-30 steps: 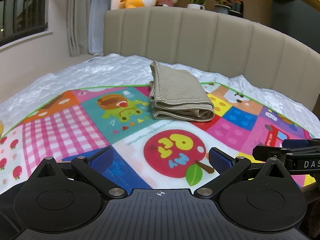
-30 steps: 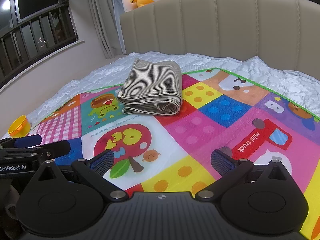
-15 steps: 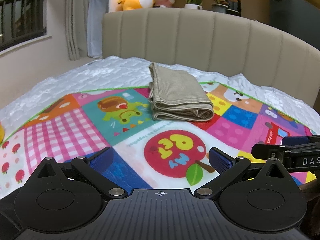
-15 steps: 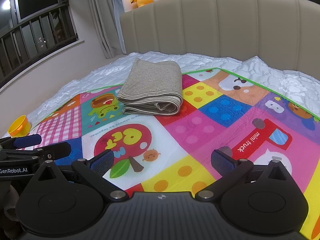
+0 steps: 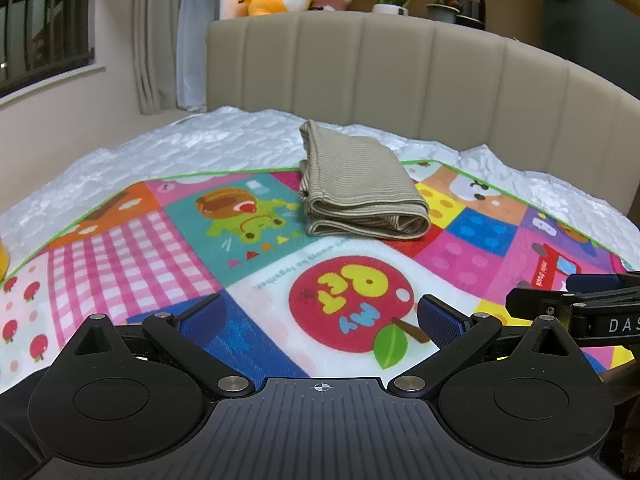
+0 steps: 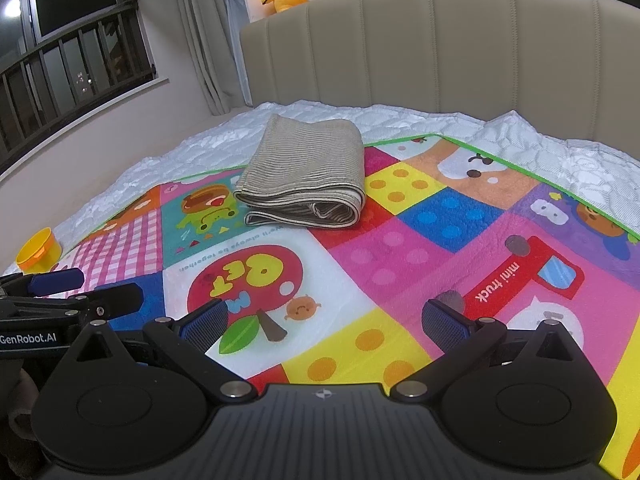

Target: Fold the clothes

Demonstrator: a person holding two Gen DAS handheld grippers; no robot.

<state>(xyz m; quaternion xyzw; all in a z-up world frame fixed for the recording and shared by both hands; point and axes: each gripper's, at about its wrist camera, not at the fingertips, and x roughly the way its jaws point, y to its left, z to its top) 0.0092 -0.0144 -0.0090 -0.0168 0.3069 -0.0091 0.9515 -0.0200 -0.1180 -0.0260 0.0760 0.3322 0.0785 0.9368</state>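
Nothing much has moved: the folded cloth is seen far beyond both wide-open, empty grippers; the yellow cup left of it is cut off in the left view.

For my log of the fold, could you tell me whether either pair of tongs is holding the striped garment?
No, the striped garment lies folded on the play mat, apart from both open tongs.

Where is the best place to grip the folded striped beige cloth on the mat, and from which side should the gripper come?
Probably the thick rolled fold at the near right corner of the folded striped beige cloth. There the layers stack rounded and raised above the colourful cartoon play mat, facing the open right gripper. Come low from the near side, one finger under and one over all layers.
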